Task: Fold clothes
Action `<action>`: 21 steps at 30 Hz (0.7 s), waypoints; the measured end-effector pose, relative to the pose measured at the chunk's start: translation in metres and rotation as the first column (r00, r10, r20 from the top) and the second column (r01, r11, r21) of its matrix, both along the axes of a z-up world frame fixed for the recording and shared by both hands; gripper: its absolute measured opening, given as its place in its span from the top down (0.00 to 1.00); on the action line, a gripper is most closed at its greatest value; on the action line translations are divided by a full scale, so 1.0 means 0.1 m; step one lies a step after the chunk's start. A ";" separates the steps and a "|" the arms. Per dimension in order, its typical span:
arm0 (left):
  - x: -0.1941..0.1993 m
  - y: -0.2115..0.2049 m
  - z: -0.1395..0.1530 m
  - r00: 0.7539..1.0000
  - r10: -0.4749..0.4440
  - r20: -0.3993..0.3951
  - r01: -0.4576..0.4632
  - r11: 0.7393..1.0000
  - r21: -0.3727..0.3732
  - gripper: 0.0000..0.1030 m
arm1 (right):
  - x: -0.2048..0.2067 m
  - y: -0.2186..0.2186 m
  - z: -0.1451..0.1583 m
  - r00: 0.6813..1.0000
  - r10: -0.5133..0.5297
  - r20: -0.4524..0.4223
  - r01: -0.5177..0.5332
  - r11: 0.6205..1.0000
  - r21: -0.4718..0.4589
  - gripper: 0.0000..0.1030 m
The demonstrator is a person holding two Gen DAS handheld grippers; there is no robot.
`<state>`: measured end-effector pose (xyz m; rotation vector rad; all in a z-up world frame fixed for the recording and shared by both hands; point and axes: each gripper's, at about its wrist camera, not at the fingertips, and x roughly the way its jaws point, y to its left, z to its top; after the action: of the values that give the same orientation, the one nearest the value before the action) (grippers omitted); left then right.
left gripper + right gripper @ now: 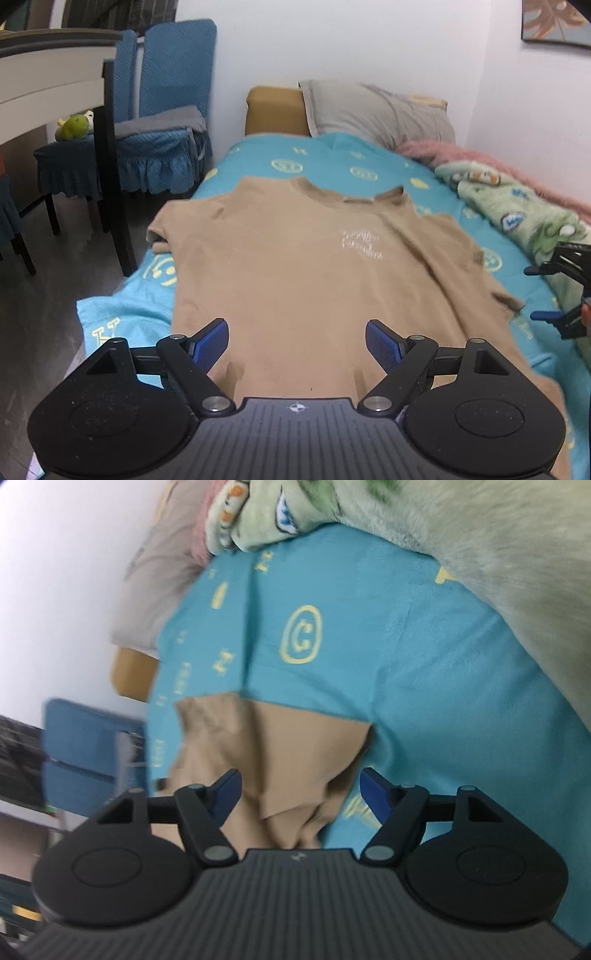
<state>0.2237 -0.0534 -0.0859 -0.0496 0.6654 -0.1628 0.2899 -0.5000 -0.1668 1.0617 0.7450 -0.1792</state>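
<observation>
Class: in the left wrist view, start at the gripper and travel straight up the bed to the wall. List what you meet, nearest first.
Left gripper → tan T-shirt → teal sheet → grey pillow.

A bed with a teal sheet (325,162) fills the middle; a grey pillow (376,110) lies at its far end. A green cartoon blanket (517,210) is bunched along the right. Left stand blue-covered chairs (166,122), one holding a green plush toy (74,127).
</observation>
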 end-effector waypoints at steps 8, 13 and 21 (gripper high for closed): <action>0.16 -0.06 -0.18 0.999 -0.027 -0.038 0.027 1.000 -0.005 0.19 | 0.36 0.12 -0.20 0.998 0.067 -0.002 -0.066 0.988 -0.136 0.80; 0.18 -0.08 -0.17 0.998 -0.055 -0.031 0.053 0.998 -0.033 0.19 | 0.43 0.12 0.00 0.996 0.029 0.081 -0.005 0.959 -0.282 0.95; 0.20 -0.20 -0.19 0.995 -0.099 -0.007 0.099 0.995 -0.033 0.19 | 0.45 -0.25 0.39 0.964 -0.112 0.240 0.219 0.846 -0.486 0.96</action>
<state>0.2438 -0.0731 -0.1047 -0.0488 0.6742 -0.2691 0.3348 -0.5254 -0.1282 0.6197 0.3821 -0.3897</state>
